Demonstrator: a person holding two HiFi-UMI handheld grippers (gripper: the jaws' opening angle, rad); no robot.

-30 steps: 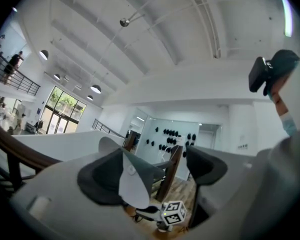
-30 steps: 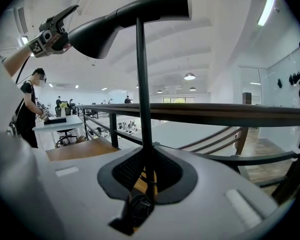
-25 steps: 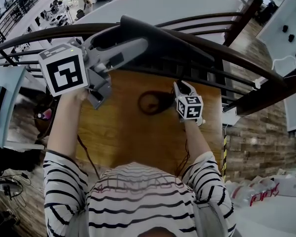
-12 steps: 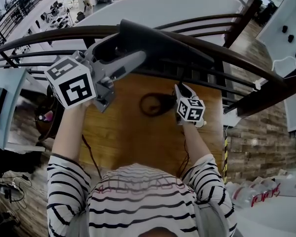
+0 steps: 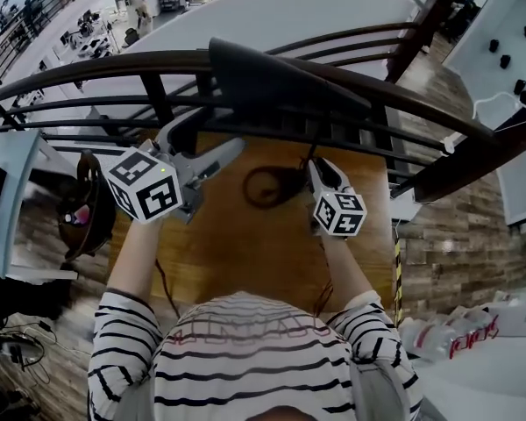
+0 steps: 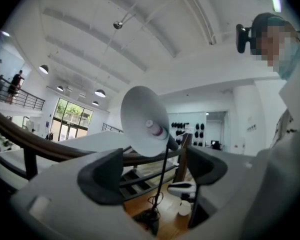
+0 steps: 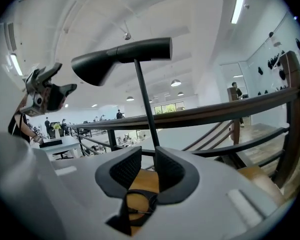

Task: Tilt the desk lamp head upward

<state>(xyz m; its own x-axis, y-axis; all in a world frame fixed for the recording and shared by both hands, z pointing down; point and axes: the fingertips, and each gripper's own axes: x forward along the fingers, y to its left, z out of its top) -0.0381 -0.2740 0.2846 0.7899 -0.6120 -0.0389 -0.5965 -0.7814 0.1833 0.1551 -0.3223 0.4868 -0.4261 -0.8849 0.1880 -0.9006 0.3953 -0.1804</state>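
Left gripper lowered away from lamp head.

Wooden table near a dark curved railing, plank floor right, white ceiling with pendant lights far.

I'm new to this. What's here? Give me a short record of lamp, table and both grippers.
Lamp: dark desk lamp, head on a thin stem
Stands on: wooden table, beside a railing
Left gripper: open, empty, facing the head's white inside
Right gripper: jaws opening, stem at their tips, not gripped
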